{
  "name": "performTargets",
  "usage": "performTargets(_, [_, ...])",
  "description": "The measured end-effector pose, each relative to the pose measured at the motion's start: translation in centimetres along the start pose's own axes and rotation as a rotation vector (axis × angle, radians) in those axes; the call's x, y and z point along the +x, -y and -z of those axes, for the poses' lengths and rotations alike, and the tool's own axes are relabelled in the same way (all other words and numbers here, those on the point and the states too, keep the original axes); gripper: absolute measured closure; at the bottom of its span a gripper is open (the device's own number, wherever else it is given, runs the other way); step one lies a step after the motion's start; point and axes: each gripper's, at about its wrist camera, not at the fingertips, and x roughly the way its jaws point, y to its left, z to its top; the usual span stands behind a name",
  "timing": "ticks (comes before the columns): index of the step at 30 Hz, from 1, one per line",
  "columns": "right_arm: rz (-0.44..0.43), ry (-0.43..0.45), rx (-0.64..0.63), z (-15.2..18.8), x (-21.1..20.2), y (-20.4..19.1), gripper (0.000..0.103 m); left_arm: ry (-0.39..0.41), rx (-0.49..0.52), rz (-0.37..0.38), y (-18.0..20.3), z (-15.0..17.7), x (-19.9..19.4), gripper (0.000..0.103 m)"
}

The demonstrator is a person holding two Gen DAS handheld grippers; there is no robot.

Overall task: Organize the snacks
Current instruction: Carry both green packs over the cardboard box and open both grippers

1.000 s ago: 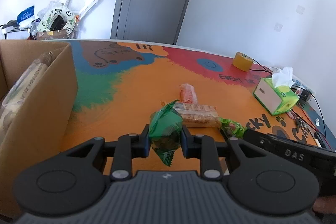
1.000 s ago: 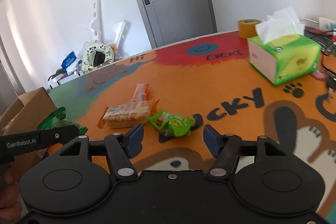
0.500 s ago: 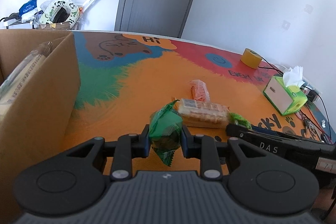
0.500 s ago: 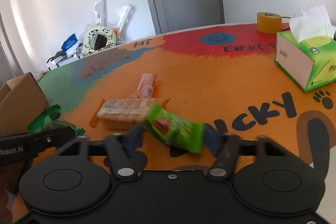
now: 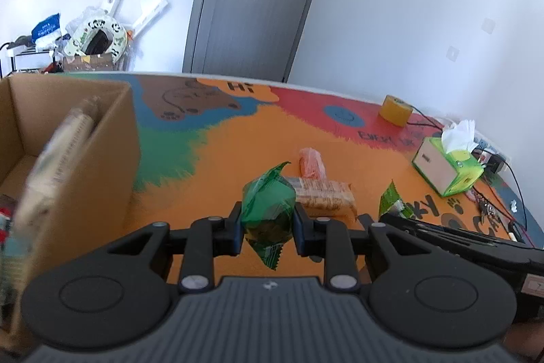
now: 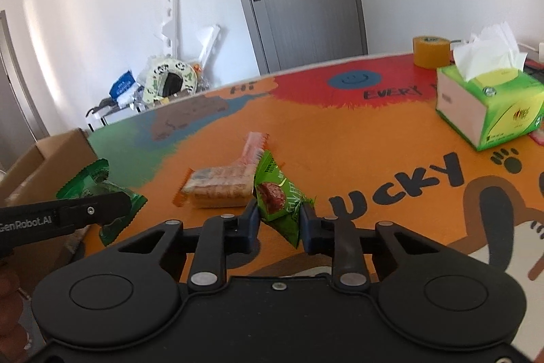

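My left gripper (image 5: 267,228) is shut on a dark green snack packet (image 5: 268,210), held above the table just right of the cardboard box (image 5: 112,159); the packet also shows in the right wrist view (image 6: 102,193). My right gripper (image 6: 280,223) is shut on a light green snack packet (image 6: 278,193), lifted off the table; it shows in the left wrist view (image 5: 391,203) too. A clear-wrapped biscuit pack (image 6: 219,184) and an orange snack bar (image 6: 253,147) lie on the orange table beyond both grippers.
The open cardboard box holds a tall snack pack (image 5: 57,155) at the left. A green tissue box (image 6: 489,111), a yellow tape roll (image 6: 431,51) and cables (image 5: 489,210) are at the right. Clutter stands against the far wall.
My right gripper closed on the light green packet and lifted it off the table. My left gripper, still holding the dark green packet, has drawn nearer the box.
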Motion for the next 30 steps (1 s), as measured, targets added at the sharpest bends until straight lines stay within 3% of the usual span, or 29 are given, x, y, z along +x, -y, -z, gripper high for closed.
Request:
performTargets(16, [-0.107, 0.092, -0.032, -1.1, -3.5, -4.1, 0.079, 0.123, -0.002, -0.063, -2.0, -1.6, -6.8, 0.076])
performTargets(30, [-0.203, 0.135, -0.089, -2.2, -3.6, -9.6, 0.079, 0.197, -0.054, -0.153, -7.0, -2.8, -10.9, 0.076])
